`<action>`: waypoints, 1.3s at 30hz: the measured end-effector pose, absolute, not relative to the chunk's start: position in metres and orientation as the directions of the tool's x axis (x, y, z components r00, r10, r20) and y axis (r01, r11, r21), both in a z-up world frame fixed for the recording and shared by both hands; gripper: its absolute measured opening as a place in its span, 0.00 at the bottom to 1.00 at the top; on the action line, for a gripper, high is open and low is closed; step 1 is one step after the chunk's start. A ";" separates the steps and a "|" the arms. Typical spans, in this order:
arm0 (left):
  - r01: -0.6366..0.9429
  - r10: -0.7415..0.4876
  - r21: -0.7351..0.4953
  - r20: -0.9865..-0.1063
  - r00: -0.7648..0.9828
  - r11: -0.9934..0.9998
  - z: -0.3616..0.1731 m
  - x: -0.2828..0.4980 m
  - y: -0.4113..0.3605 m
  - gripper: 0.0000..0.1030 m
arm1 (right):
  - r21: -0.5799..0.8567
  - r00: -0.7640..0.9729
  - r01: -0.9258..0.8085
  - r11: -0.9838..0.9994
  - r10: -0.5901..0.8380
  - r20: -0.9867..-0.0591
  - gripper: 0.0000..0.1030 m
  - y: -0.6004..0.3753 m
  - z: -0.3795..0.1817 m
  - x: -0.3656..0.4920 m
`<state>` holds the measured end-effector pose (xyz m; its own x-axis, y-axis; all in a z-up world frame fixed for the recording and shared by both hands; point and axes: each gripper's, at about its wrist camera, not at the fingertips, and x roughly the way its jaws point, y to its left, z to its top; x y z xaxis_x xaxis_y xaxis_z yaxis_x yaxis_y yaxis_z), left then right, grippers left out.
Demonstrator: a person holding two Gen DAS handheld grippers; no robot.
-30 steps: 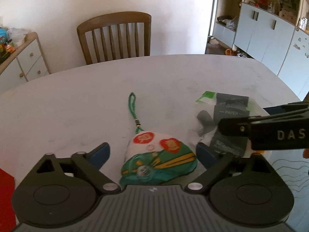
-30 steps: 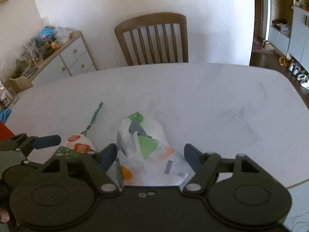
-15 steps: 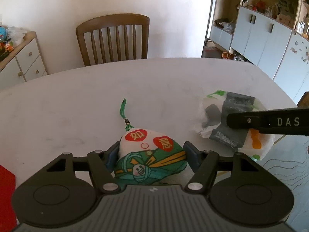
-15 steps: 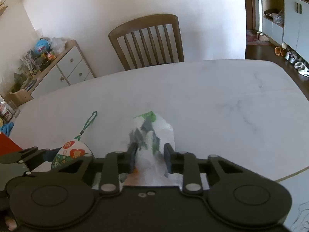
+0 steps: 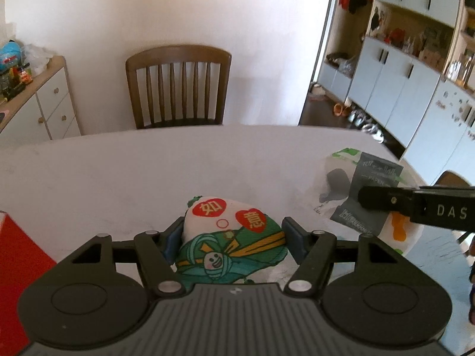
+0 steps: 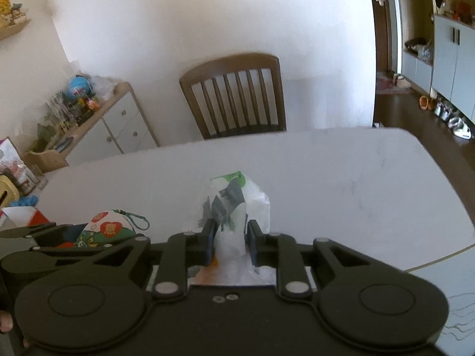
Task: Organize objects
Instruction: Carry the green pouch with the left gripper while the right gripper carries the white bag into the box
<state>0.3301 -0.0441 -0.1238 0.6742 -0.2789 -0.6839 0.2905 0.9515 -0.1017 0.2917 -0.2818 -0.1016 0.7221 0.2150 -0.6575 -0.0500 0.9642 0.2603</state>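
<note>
Both of your grippers are clamped on soft items above the white table (image 5: pixel 118 172).

Your left gripper (image 5: pixel 231 237) holds the green-and-white pouch (image 5: pixel 228 237) between its blue pads (image 5: pixel 292 238), jaws fairly wide around its bulk; your right gripper (image 6: pixel 228 241) pinches the clear plastic packet (image 6: pixel 234 204) with jaws narrow. Both items sit over the near edge of the table, the packet just right of the pouch. A red box (image 5: pixel 20 255) lies at the table's near left corner, cut off by the frame. The right gripper's finger crosses the packet in the left view, hiding part of its print. Beyond the table stands the wooden chair (image 5: pixel 178 86); left of the table is a white sideboard (image 6: pixel 118 127) with small clutter too blurred to name, right of it grey cabinets (image 5: pixel 400 80).
</note>
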 end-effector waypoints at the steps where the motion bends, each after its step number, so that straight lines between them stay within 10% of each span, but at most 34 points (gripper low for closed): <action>1: 0.294 -0.283 -0.103 -0.678 0.678 0.950 -0.118 0.326 -0.042 0.67 | 0.260 0.726 -0.054 0.964 0.216 -0.652 0.20 -0.280 -0.096 0.288; 39: 0.107 -0.121 -0.062 -0.652 0.749 0.992 -0.022 0.218 0.200 0.67 | 0.196 0.685 -0.388 0.901 0.424 -0.593 0.20 -0.036 0.006 0.208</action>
<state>0.2176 0.2004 -0.0224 0.7487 -0.1215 -0.6517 0.1073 0.9923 -0.0617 0.2082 -0.0362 0.0058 0.6846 0.4241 -0.5928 -0.3881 0.9005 0.1962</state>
